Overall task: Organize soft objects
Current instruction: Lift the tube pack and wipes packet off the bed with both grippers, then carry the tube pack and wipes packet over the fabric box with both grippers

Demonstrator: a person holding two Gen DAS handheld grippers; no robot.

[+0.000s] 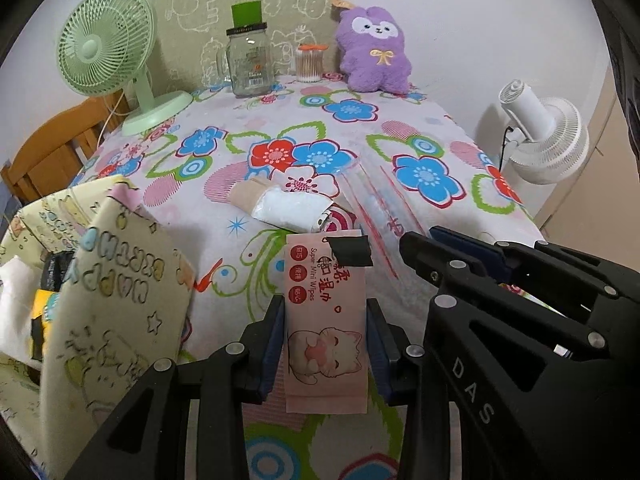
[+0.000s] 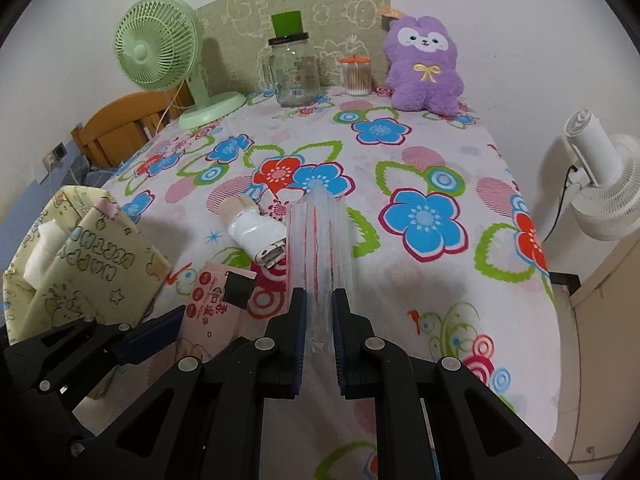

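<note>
My left gripper [image 1: 325,308] is shut on a pink wet-wipes pack [image 1: 326,320] with a cat picture, held just above the flowered tablecloth [image 1: 420,152]. In the right wrist view the same wipes pack [image 2: 208,312] shows at the lower left. My right gripper [image 2: 319,294] is shut on a clear plastic zip bag [image 2: 320,236] that sticks out forward over the table. A white wrapped roll [image 1: 288,208] lies on the cloth just beyond both. An open pale yellow "Happy Birthday" cloth bag [image 1: 120,280] stands at the left edge, beside the left gripper.
Along the back wall stand a green desk fan [image 1: 108,48], a glass jar mug [image 1: 248,64], a cotton-swab tub [image 1: 310,64] and a purple plush toy [image 1: 376,52]. A white fan [image 1: 544,136] stands off the table's right side, a wooden chair [image 1: 52,148] at the left.
</note>
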